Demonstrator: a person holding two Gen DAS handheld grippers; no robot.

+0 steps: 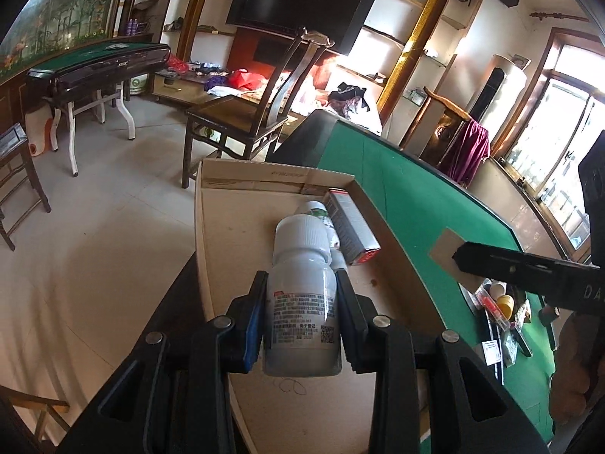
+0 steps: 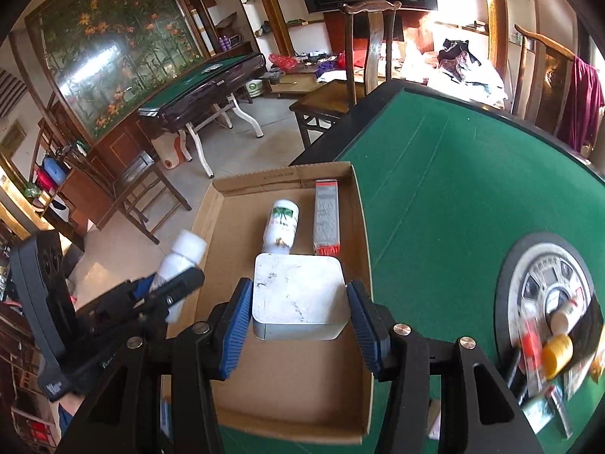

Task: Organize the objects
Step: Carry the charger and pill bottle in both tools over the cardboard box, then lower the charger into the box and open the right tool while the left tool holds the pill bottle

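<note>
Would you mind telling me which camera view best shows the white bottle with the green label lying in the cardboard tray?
The right wrist view: the green-labelled bottle lies unobstructed in the cardboard tray. In the left wrist view, only its top peeks from behind the held white bottle.

Bright sun came in through the window (image 1: 559, 121) and washed out the shelves (image 2: 453, 19). The edges looked bent and dark. The small things (image 2: 548, 348) at the right were blurry.
</note>
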